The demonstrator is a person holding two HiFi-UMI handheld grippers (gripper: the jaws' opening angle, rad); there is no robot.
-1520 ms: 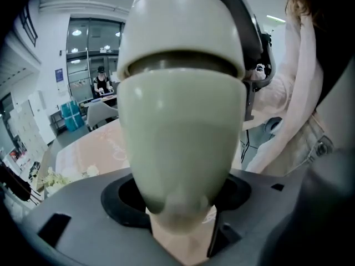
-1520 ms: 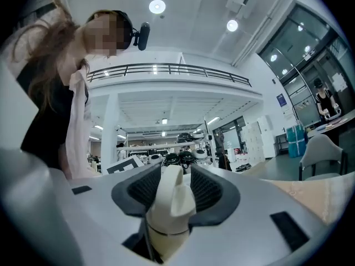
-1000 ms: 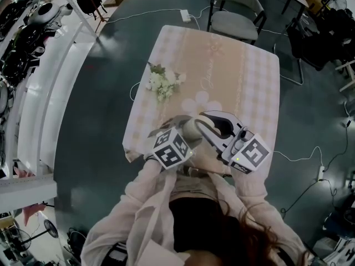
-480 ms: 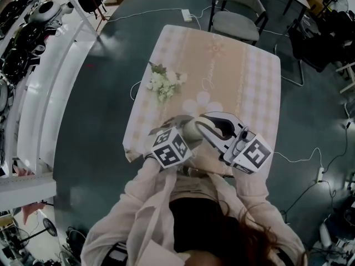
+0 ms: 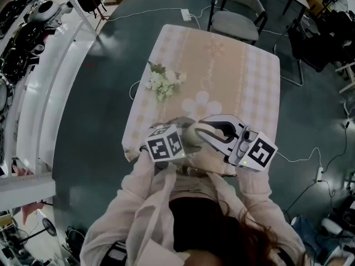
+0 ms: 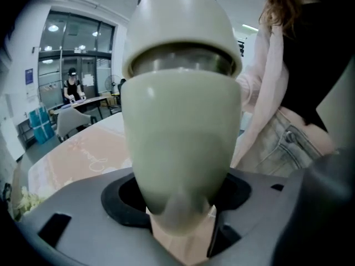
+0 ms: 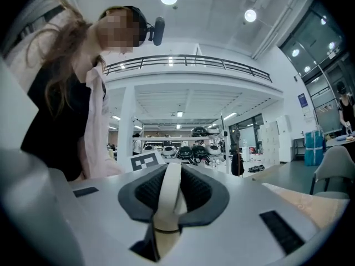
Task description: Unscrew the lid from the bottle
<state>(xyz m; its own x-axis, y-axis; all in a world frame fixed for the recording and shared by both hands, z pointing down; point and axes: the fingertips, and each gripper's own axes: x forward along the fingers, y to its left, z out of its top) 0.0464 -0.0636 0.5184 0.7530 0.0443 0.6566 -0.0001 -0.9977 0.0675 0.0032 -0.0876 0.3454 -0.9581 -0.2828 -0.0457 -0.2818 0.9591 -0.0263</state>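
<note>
A pale green bottle (image 6: 180, 148) with a metal band and a cream domed lid (image 6: 180, 29) fills the left gripper view. My left gripper (image 6: 180, 201) is shut on the bottle's body, its dark pads (image 6: 119, 198) pressed to both sides. In the head view the bottle (image 5: 190, 134) is held above the near edge of the table (image 5: 222, 71), between the left gripper (image 5: 180, 139) and the right gripper (image 5: 203, 129). My right gripper (image 7: 171, 201) is shut on a narrow cream loop of the lid (image 7: 168, 195), seen edge-on between its pads.
A bunch of white flowers (image 5: 162, 83) lies on the table's left side. A grey chair (image 5: 236, 15) stands at the far end. White cables (image 5: 302, 159) run over the dark floor to the right. White shelving (image 5: 39, 93) lines the left.
The left gripper's marker cube has rolled and shifted a little to the left. The right gripper's cube has swung slightly right. Both grips are unchanged.
</note>
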